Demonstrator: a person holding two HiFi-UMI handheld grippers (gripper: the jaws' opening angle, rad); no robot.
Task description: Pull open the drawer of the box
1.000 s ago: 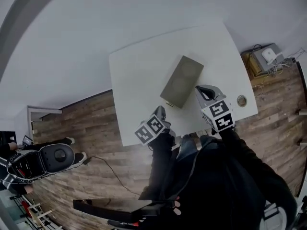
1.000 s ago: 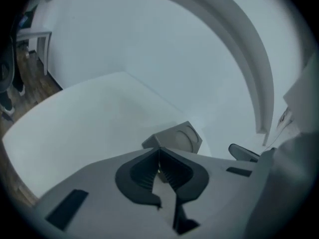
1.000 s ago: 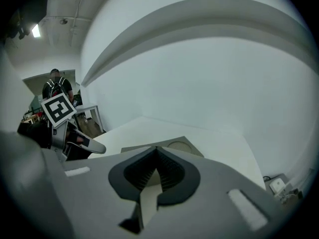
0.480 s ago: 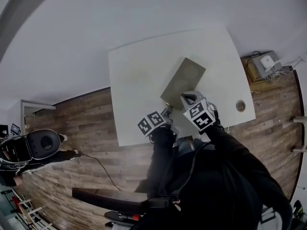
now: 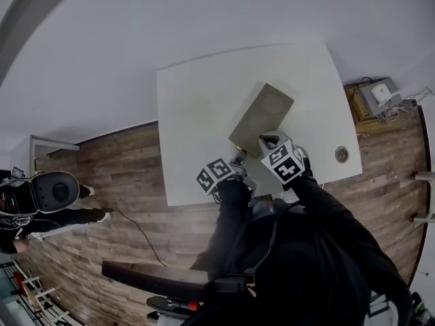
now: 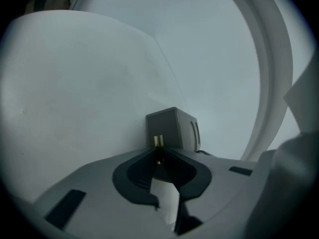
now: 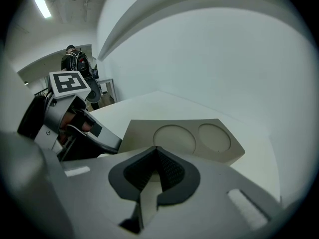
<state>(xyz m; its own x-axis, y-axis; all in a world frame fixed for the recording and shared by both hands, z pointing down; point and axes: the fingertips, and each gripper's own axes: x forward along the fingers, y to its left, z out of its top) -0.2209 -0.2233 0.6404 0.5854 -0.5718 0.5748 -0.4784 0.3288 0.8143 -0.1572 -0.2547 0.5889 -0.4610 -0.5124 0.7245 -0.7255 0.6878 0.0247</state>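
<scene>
The box (image 5: 262,117) lies slantwise on the white table (image 5: 197,114), toward its near right part; only the left gripper view shows its near end face, where a small brass knob (image 6: 158,141) sits; the left gripper (image 5: 239,159) has its jaws closed narrowly on that knob; only the right gripper view shows 2 shallow round recesses in the box's top; the right gripper (image 5: 266,141) hovers over the box's near end, jaws pressed together with nothing between them, just right of the left gripper; a person (image 7: 75,59) stands far off.
</scene>
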